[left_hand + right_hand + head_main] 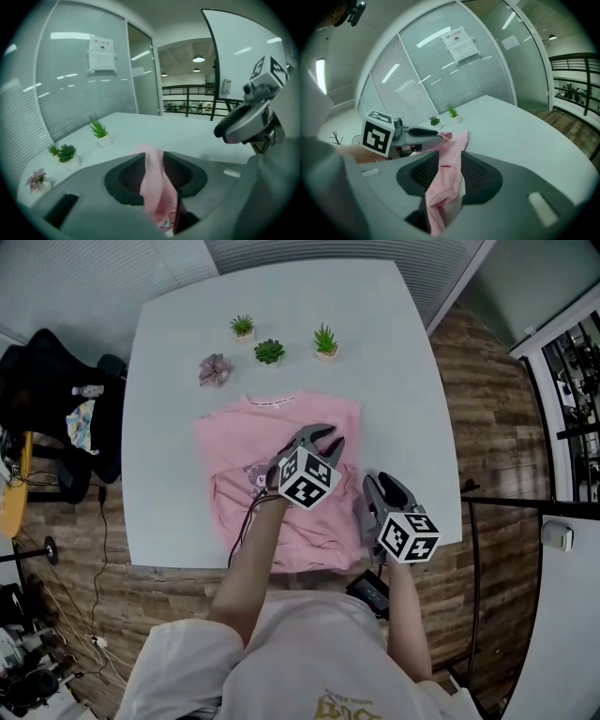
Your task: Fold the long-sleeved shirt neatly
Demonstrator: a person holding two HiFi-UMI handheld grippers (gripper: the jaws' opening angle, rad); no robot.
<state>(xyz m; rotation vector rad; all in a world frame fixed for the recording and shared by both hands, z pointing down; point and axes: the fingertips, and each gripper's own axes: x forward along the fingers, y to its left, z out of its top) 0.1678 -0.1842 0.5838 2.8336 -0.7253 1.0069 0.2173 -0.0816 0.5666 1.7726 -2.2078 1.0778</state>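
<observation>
A pink long-sleeved shirt lies on the white table, collar toward the far side, partly folded. My left gripper is over the shirt's right half, shut on a pinch of pink cloth that stands up between its jaws. My right gripper is near the shirt's lower right edge, close to the table's front. It is shut on a fold of the same cloth. In the right gripper view the left gripper holds a strip of shirt stretched toward it. The arms hide the shirt's lower middle.
Several small potted plants stand beyond the collar: green ones and a purplish one. A black chair with clutter stands left of the table. The wooden floor lies to the right.
</observation>
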